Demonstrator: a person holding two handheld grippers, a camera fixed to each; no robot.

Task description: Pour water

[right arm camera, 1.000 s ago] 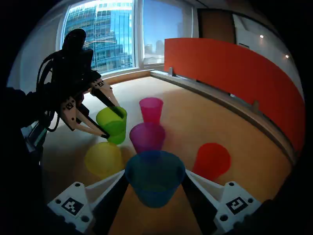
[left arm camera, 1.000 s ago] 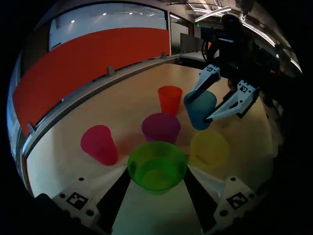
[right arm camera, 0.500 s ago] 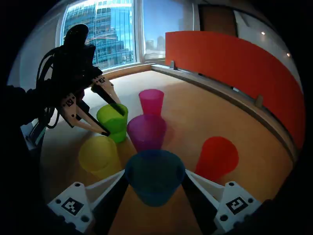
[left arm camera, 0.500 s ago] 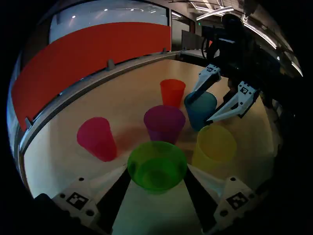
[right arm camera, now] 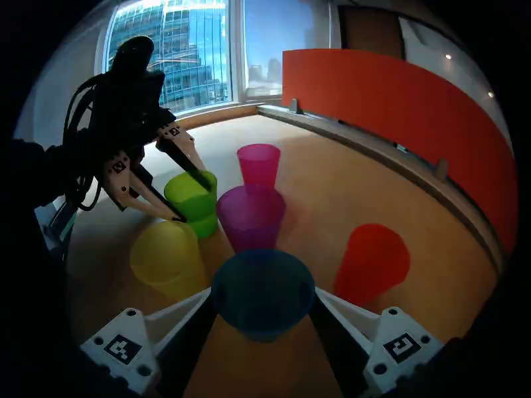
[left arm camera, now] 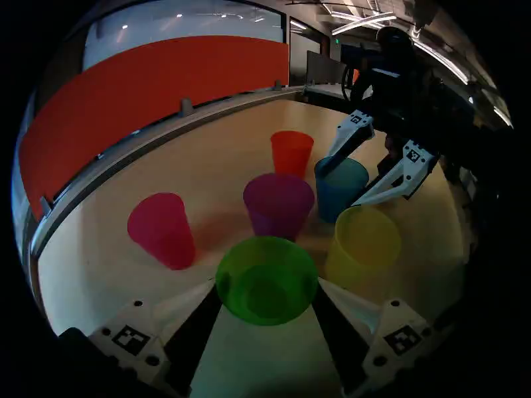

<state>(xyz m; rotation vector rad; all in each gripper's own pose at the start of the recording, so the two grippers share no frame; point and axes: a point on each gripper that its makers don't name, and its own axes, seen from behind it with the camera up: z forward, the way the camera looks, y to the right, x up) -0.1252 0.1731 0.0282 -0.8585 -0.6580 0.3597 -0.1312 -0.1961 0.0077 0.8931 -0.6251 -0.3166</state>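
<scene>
Green cup (left arm camera: 267,280) and blue cup (right arm camera: 263,292) have levelled out and dropped beside purple cup (left arm camera: 279,204). Left gripper (left arm camera: 267,295) and right gripper (right arm camera: 263,302) each pinch theirs. Pour looks done, set-down next.

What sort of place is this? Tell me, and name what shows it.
Likely an office meeting room in a city: a long pale wooden table, an orange partition panel along its edge, and tall windows facing glass towers.

six cups, green cup (left arm camera: 267,290), blue cup (left arm camera: 343,192), purple cup (left arm camera: 279,205), yellow cup (left arm camera: 364,244), pink cup (left arm camera: 161,229), orange cup (left arm camera: 291,152), two grippers (left arm camera: 337,189)
</scene>
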